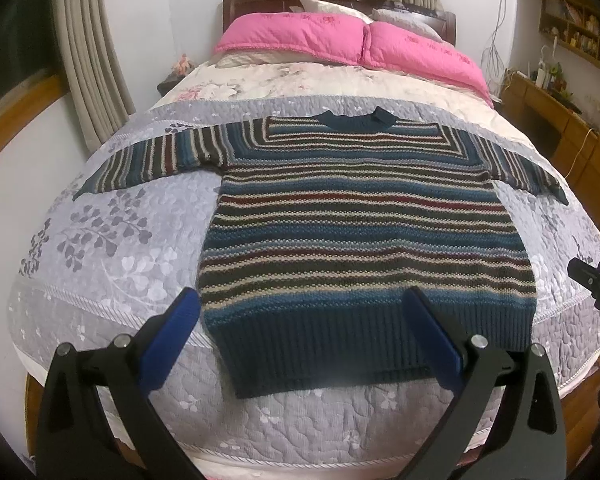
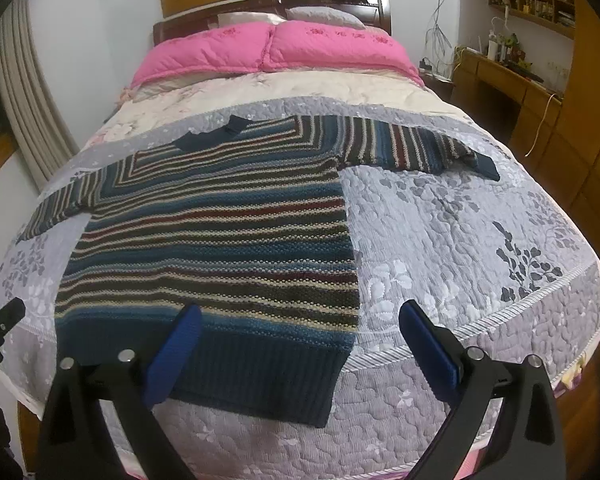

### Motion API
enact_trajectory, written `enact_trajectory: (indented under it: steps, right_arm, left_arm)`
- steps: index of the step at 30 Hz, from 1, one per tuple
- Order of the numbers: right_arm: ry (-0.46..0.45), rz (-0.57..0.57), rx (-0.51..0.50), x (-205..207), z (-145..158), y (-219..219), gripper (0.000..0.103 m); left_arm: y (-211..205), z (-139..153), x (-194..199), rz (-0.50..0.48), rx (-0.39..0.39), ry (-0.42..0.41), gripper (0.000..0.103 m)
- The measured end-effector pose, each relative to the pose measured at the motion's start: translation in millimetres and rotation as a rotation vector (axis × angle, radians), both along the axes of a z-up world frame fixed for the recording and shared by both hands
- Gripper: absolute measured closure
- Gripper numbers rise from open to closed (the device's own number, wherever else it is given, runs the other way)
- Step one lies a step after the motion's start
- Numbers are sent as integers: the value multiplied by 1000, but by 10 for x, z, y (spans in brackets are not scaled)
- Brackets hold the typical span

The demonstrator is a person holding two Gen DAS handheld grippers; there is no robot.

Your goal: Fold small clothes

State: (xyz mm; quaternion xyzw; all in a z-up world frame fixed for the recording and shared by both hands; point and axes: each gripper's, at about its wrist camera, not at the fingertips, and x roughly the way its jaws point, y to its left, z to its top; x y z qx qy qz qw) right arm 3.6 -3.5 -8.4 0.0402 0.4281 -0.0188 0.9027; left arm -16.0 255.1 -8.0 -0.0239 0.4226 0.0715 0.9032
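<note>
Blue fingers (image 1: 172, 332) of the left gripper (image 1: 304, 332) nearest the lens, spread wide apart, nothing clamped. Just beyond, toward 12 o'clock, the striped sweater (image 1: 360, 216), flat on the grey quilt (image 1: 100, 240) of the bed, collar at the far end, ribbed hem (image 1: 340, 344) at the near end. Long axis of the body from 6 to 12 o'clock; sleeves out toward 9 and 3. Hem's 9 o'clock corner between the two fingers, seemingly below them rather than touched, though contact hard to judge from this angle. Tip of the right gripper visible at 3 o'clock, off the sweater's edge.

From the right wrist: blue fingers (image 2: 424, 340) of the right gripper (image 2: 300, 336) likewise wide apart and empty. Sweater (image 2: 212, 232) mostly toward 10 and 11 o'clock; hem's 3 o'clock corner (image 2: 332, 384) between the fingers, nearer the 9 o'clock one. Sleeve (image 2: 416, 144) out at 1 o'clock, cuff well apart from the fingers. Left gripper's tip at the 9 o'clock margin.

Judged from both views: no fold made yet, each gripper about equally near its own hem corner, left to the left corner, right to the right. Likely turning point: hem near, collar far, so any lengthwise fold away from the person.
</note>
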Motion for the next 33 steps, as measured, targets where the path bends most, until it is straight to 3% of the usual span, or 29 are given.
enact_trajectory:
  steps: [33]
  right_arm:
    - [5,-1,5,33,-63,-14,4]
  left_arm:
    - [10,-65,13,3,6,18,3]
